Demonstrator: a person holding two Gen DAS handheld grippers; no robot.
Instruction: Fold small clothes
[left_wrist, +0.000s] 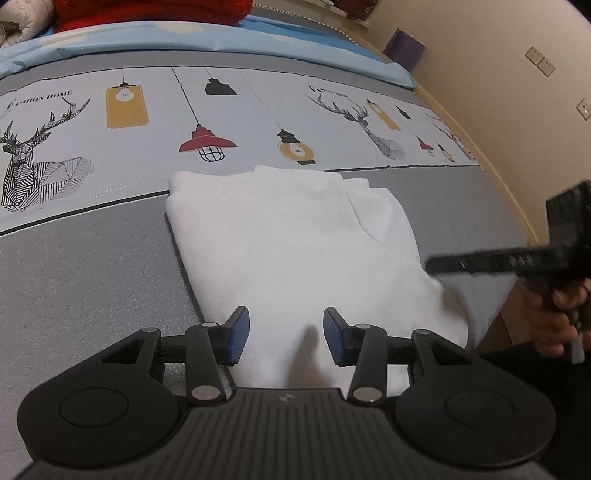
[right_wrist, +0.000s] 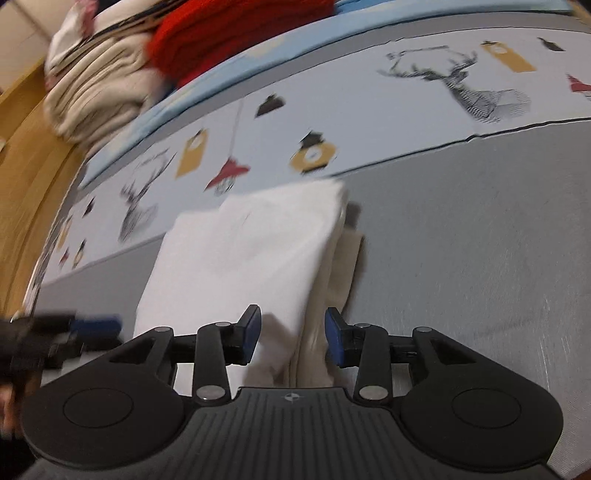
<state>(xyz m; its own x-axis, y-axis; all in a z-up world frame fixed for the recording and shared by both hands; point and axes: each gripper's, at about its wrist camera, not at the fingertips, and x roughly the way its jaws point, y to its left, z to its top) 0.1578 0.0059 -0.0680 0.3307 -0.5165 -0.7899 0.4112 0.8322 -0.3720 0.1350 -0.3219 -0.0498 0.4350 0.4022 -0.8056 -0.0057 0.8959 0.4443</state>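
Grey bedding (left_wrist: 92, 266) with a lamp-and-deer print spreads wide around the white garment (left_wrist: 295, 240), folded to a block near the bed's near edge. Left gripper (left_wrist: 286, 338) hangs spread over its near hem — nothing pinched. Right gripper (right_wrist: 291, 341), spread, straddles the layered right edge, likely to square it.

The shirt (left_wrist: 295, 240) under my claws is plain white, and its folded edge looks cream in my right view. My left claw (left_wrist: 286, 338) and my right claw (right_wrist: 291, 338) are black with blue pads (left_wrist: 238, 334). The bed cover (left_wrist: 92, 266) is grey, with a pale band (left_wrist: 159, 122) of black line deer, yellow tags and red lamps. Behind it lies a light blue sheet (left_wrist: 221, 37), a red knit (right_wrist: 236, 33) and a beige blanket (right_wrist: 96, 96).
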